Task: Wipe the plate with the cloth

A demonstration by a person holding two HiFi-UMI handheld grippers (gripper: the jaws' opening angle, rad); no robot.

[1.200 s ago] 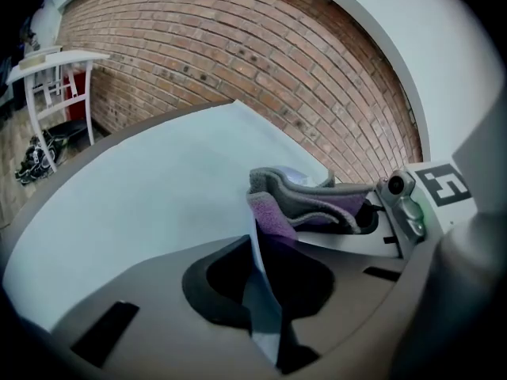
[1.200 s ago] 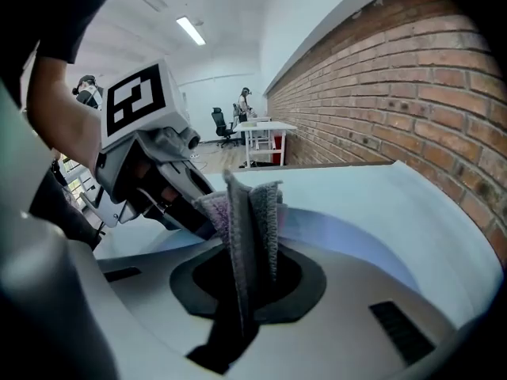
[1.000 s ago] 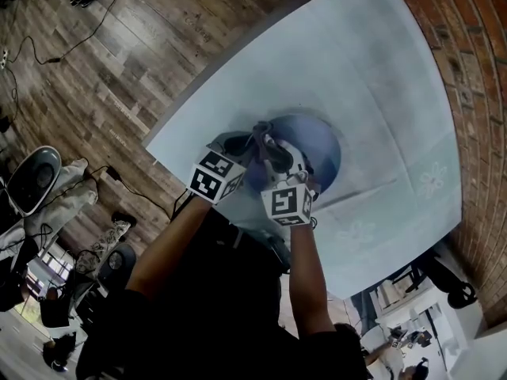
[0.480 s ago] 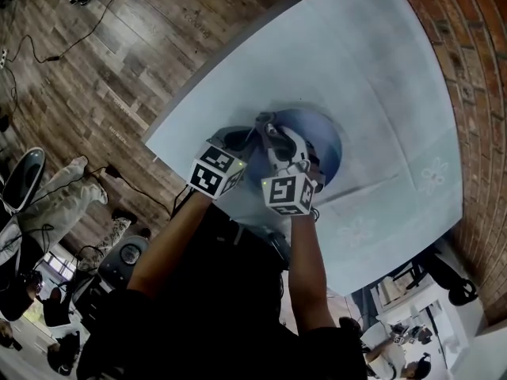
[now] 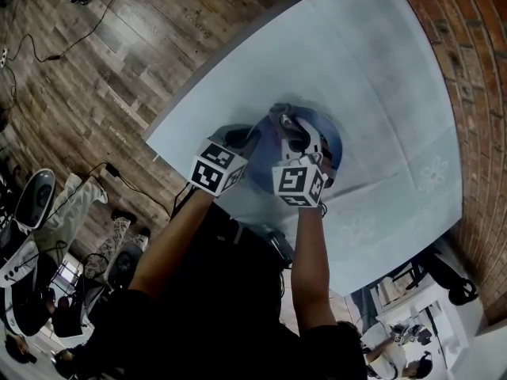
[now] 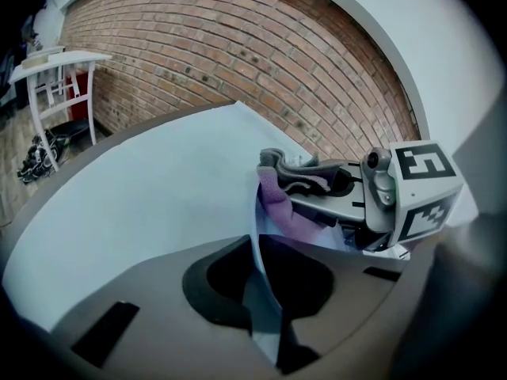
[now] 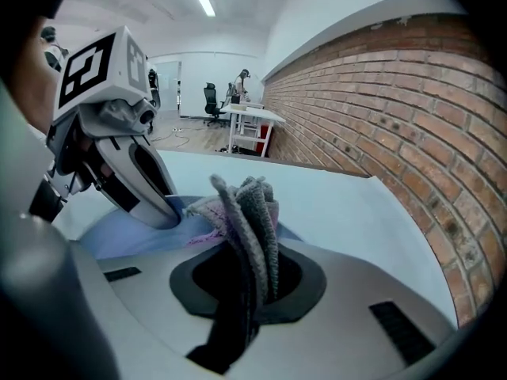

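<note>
A blue plate (image 5: 326, 150) lies on the pale blue tablecloth near the table's near edge. My left gripper (image 5: 242, 140) is shut on the plate's left rim; in the left gripper view the rim (image 6: 256, 236) runs edge-on between the jaws of that gripper (image 6: 260, 279). My right gripper (image 5: 291, 127) is shut on a bunched grey and purple cloth (image 7: 247, 204), which rests on the plate's blue face (image 7: 131, 234). The cloth stands folded between the jaws of the right gripper (image 7: 245, 279). The left gripper view also shows the cloth (image 6: 279, 204) beside the rim.
The tablecloth (image 5: 380, 70) stretches far beyond the plate toward a brick wall (image 5: 475, 77). The table's edge (image 5: 198, 93) runs diagonally at the left, with wooden floor (image 5: 87, 62) and cables below it. My arms fill the lower middle of the head view.
My right gripper has slid the cloth up and to the right across the plate in the head view. The left gripper and the plate have stayed put.
</note>
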